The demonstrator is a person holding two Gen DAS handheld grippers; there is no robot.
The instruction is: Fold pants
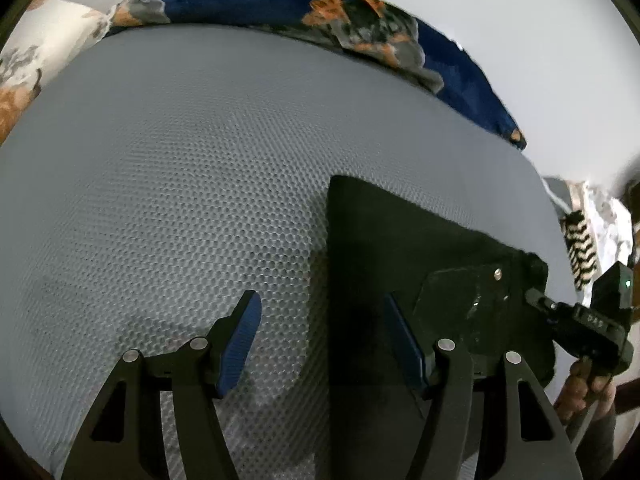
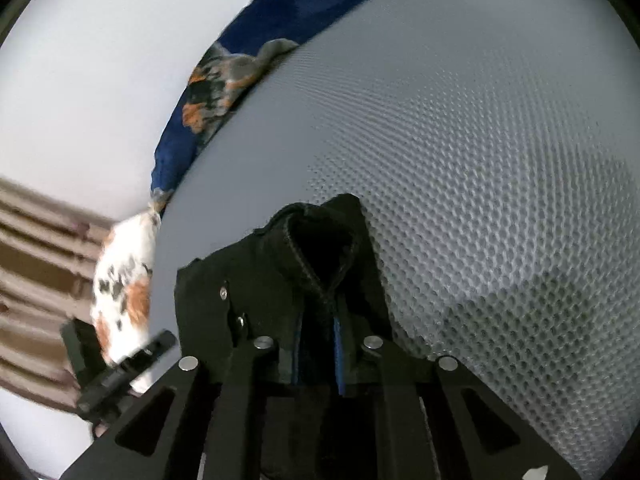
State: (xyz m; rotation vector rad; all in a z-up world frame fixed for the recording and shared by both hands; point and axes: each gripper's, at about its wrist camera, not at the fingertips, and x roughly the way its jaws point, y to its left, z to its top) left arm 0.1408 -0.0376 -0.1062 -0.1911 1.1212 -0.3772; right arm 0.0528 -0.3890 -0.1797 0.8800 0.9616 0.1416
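The right gripper (image 2: pixel 316 344) is clenched on a bunched edge of the black pants (image 2: pixel 316 248), which rise between its pads toward twelve o'clock. The left gripper (image 1: pixel 320 344) is held released over the grey mesh mattress (image 1: pixel 180 180), nothing between its blue pads (image 1: pixel 240 344); the folded pants (image 1: pixel 400 240) lie at its two o'clock. For a neat fold, the gripped edge is best carried low and level, and the loose side pinned by the left gripper.

grey mesh mattress (image 1: pixel 180 184) | blue floral blanket (image 1: pixel 256 4) | white wall (image 2: pixel 100 80)
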